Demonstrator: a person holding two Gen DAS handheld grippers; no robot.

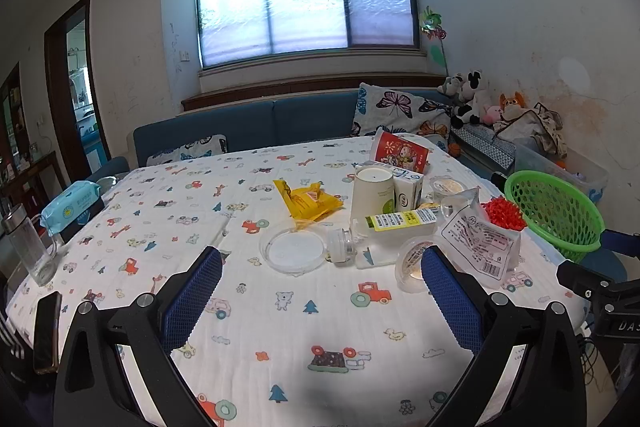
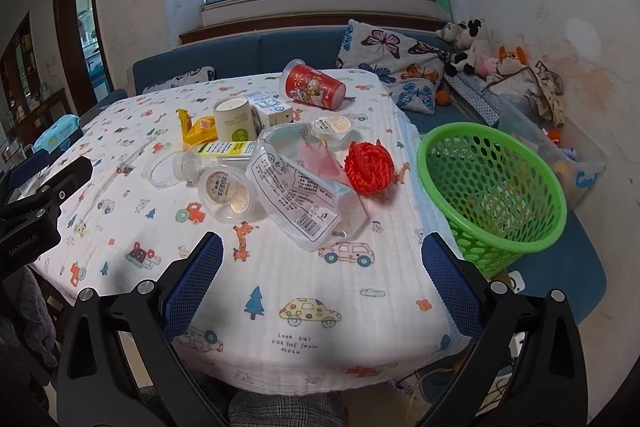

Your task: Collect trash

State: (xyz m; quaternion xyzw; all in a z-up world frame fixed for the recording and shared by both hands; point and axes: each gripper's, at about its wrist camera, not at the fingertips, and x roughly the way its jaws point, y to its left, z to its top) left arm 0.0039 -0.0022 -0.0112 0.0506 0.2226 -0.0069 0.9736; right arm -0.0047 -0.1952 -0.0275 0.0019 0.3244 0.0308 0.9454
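- The left gripper (image 1: 322, 269) hovers above the near part of the table, its blue-padded jaws spread wide with nothing between them.
- The right gripper (image 2: 322, 255) also stands wide apart and empty, over the near right part of the patterned tablecloth (image 2: 280, 267).
- Just beyond the right gripper lies a clear plastic bag (image 2: 304, 183) with printed text and a barcode, slightly left of its centre line.
- Left of that bag rests a small round pudding cup (image 2: 227, 191); seen from the left wrist, this cup (image 1: 412, 263) lies just beside the right fingertip (image 1: 440, 267).
- A clear round lid (image 1: 292, 251) lies flat ahead of the left gripper, next to a tipped clear bottle (image 1: 384, 231) with a yellow label.
- A red mesh ball (image 2: 370, 167) lies right of the bag, near the table's right edge.
- The green basket (image 2: 492, 187) stands off the right side of the table, tilted, to the right of the right gripper.
- Farther back are a yellow wrapper (image 1: 308, 203), a white paper cup (image 1: 372, 191), a small carton (image 1: 408, 191) and another pudding cup (image 2: 332, 126).
- Farthest, a red cup (image 2: 314, 85) lies on its side.
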